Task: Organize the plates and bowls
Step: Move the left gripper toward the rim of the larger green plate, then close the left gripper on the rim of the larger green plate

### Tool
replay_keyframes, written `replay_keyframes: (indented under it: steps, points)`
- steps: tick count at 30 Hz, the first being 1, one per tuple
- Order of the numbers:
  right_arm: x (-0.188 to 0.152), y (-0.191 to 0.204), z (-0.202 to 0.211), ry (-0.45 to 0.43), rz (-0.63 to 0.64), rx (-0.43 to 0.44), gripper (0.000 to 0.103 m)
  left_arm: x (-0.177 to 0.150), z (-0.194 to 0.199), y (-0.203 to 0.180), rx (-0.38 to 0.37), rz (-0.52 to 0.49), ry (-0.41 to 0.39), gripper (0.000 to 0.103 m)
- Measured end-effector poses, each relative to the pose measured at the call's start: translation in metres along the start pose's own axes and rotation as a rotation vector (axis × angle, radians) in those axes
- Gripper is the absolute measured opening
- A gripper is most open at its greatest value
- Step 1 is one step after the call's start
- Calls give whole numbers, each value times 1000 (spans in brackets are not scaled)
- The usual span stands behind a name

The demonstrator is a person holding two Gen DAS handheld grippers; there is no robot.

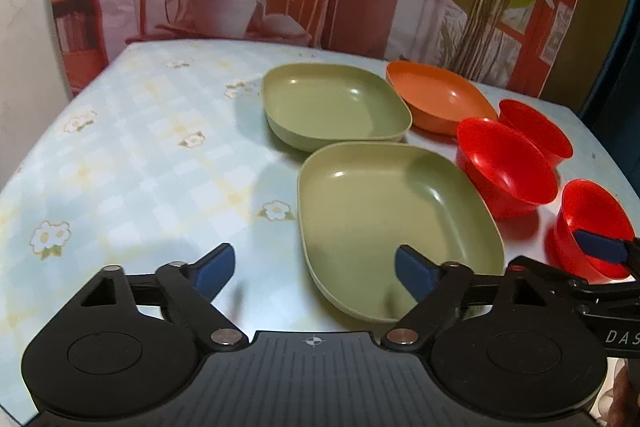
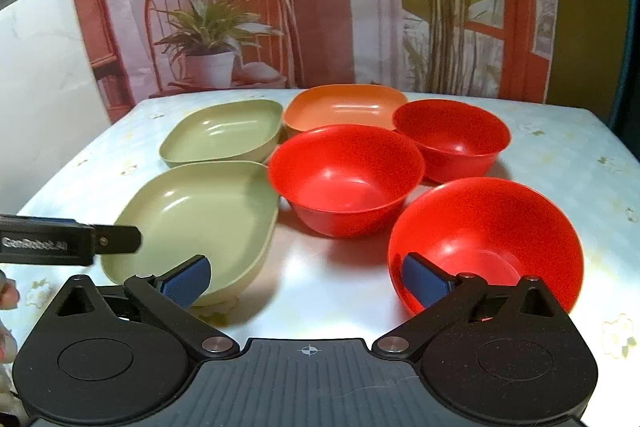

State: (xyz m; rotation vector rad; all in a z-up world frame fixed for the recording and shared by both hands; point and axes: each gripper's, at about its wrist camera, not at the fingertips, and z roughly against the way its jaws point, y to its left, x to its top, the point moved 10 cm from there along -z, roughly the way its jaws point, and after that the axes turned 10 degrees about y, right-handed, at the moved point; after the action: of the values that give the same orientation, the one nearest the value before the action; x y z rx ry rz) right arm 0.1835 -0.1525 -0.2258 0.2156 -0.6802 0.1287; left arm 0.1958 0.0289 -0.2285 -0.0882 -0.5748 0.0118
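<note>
Left gripper (image 1: 316,269) fingers spread wide, right pad over near green plate (image 1: 384,215). Right gripper (image 2: 308,279) fingers apart, right pad inside near red bowl (image 2: 492,227). Second green plate (image 2: 224,133), orange plate (image 2: 340,107), two more red bowls (image 2: 344,175) grouped behind on floral tablecloth (image 1: 140,155)

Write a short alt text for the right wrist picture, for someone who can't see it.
The open right gripper hovers low over a flowered tablecloth, one fingertip at the nearest red bowl and the other over the near green plate. Behind sit two more red bowls, a second green plate and an orange plate. The left gripper pokes in from the left edge.
</note>
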Motion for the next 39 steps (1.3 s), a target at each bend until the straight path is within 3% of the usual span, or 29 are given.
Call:
replay_keyframes:
  steps: [4,9,19,21,25,28,31,35,39]
  points:
    - [2,2,0,-6,7,2,100,-2,-6,0,-17,4,22,83]
    - [7,4,5,-43,12,13,95,-2,-8,-1,-36,5,25,63]
    - [14,19,14,-84,79,29,85,-5,-11,2,-72,21,27,50]
    - [12,23,9,-61,85,47,79,-4,-11,0,-84,15,27,39]
    - [9,26,-7,13,55,117,59,-3,-12,-3,-95,-8,26,36]
    - [12,23,-18,47,21,127,52,-1,-15,-2,-84,-18,27,32]
    - [17,23,-24,52,27,124,50,1,-19,0,-88,-16,32,30]
    - [20,26,-33,71,33,120,48,1,-20,1,-71,-28,35,20]
    - [21,27,-39,86,26,120,43,1,-18,-1,-73,-42,34,20]
